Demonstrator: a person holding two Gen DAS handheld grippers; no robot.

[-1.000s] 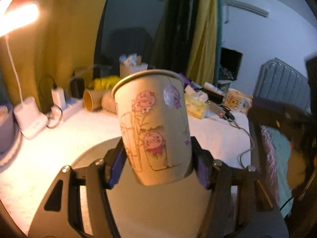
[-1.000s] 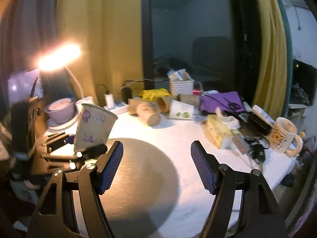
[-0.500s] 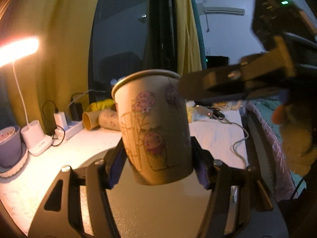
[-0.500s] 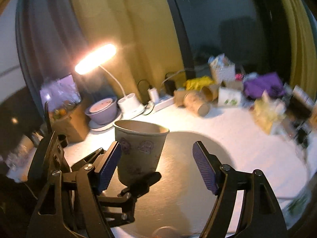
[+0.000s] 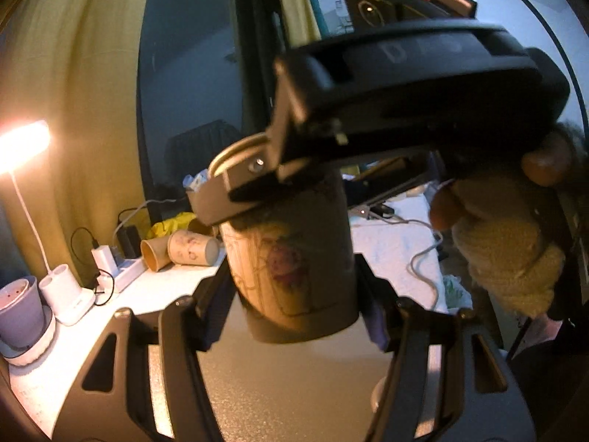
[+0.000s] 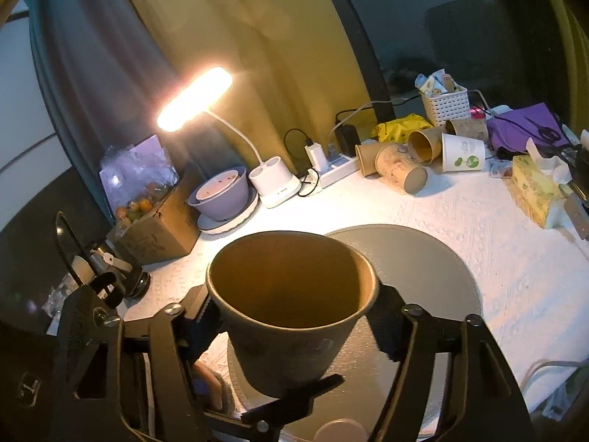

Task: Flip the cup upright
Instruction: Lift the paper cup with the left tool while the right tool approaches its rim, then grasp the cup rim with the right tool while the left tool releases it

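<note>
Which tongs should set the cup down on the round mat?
Left, probably: the left tongs already clamp the cup mouth-up over the mat. The right tongs only straddle its rim.

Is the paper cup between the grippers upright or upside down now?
Upright: the paper cup has its open rim on top, and its empty inside shows in the right wrist view.
</note>
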